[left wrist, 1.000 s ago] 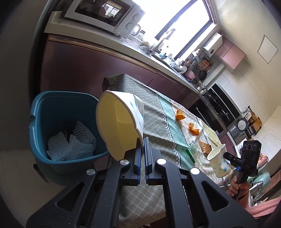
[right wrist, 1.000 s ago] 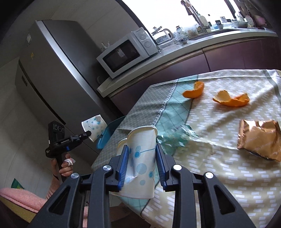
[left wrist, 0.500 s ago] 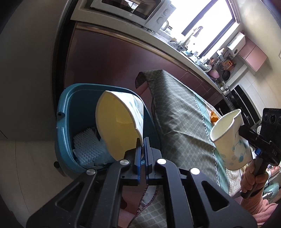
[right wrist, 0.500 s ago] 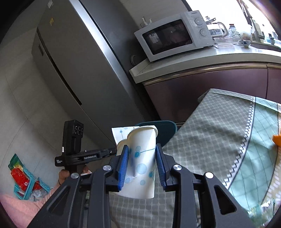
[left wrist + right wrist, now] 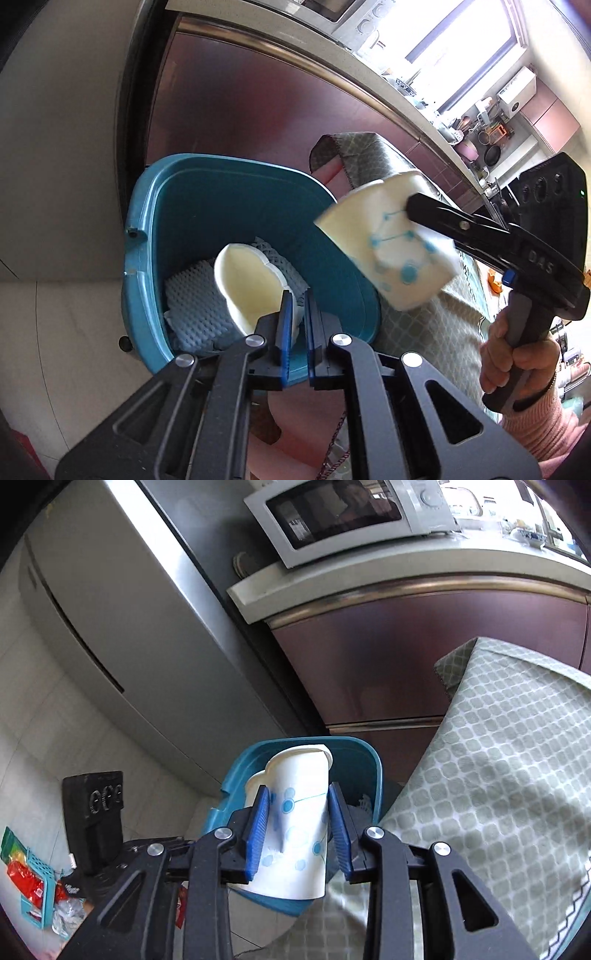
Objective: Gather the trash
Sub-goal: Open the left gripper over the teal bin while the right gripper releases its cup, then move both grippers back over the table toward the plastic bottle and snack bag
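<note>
both my grippers tilt down over the teal bin (image 5: pixel 192 206) beside the table (image 5: pixel 498 775). the bin fills far more of the left view than a second ago, when the right gripper was still out over the tabletop.

my right gripper (image 5: pixel 298 834) hangs above the bin's near rim with a dotted cup (image 5: pixel 299 812) upright between its pads; the jaws are easing apart but still touch the cup.

my left gripper (image 5: pixel 296 325) has dropped into the bin's mouth, jaws nearly together, pinching the rim of a crushed cup (image 5: pixel 247 284) that sits just above the foam netting (image 5: pixel 195 302).
</note>
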`<state>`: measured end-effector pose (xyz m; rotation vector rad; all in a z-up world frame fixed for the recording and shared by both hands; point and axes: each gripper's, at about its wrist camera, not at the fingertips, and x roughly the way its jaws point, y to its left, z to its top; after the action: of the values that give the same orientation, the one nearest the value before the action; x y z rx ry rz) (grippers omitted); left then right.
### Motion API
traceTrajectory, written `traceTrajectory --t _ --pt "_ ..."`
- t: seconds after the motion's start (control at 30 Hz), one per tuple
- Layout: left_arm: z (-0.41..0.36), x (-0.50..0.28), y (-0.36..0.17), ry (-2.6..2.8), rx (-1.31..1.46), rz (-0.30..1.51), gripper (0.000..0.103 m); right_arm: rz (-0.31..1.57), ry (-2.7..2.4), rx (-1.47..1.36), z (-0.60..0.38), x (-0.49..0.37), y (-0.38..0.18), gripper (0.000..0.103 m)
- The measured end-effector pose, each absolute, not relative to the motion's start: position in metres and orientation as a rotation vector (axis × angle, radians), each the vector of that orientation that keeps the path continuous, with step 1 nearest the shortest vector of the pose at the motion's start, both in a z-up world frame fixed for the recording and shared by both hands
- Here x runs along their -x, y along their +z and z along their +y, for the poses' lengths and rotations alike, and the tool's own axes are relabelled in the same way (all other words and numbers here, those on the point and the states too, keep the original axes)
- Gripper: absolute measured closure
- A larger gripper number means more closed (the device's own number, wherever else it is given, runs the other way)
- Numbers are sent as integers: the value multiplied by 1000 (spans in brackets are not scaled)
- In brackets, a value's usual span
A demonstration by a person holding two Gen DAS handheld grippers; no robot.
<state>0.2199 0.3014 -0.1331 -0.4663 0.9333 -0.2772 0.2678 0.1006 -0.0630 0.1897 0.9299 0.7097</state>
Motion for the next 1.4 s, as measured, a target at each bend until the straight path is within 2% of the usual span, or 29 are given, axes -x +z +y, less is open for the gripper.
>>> traceTrajectory --t 0.07,0.13,0.5,0.73,0.97,1.4 --pt "301 -222 -135 -278 473 932 98 953 701 -199 105 -274 -69 70" --pt "300 -221 -135 -280 475 927 98 964 684 -208 106 -278 -73 58" --pt "286 -206 -113 -338 473 851 97 939 710 -226 81 -256 -71 58" --pt "256 -190 -83 -435 444 782 88 874 734 -240 37 -222 -54 54" --pt "191 -179 -63 -578 379 768 80 789 683 -249 -24 -183 -34 51" --pt "52 -170 -72 -805 278 871 63 737 360 -356 -183 -123 -42 49"
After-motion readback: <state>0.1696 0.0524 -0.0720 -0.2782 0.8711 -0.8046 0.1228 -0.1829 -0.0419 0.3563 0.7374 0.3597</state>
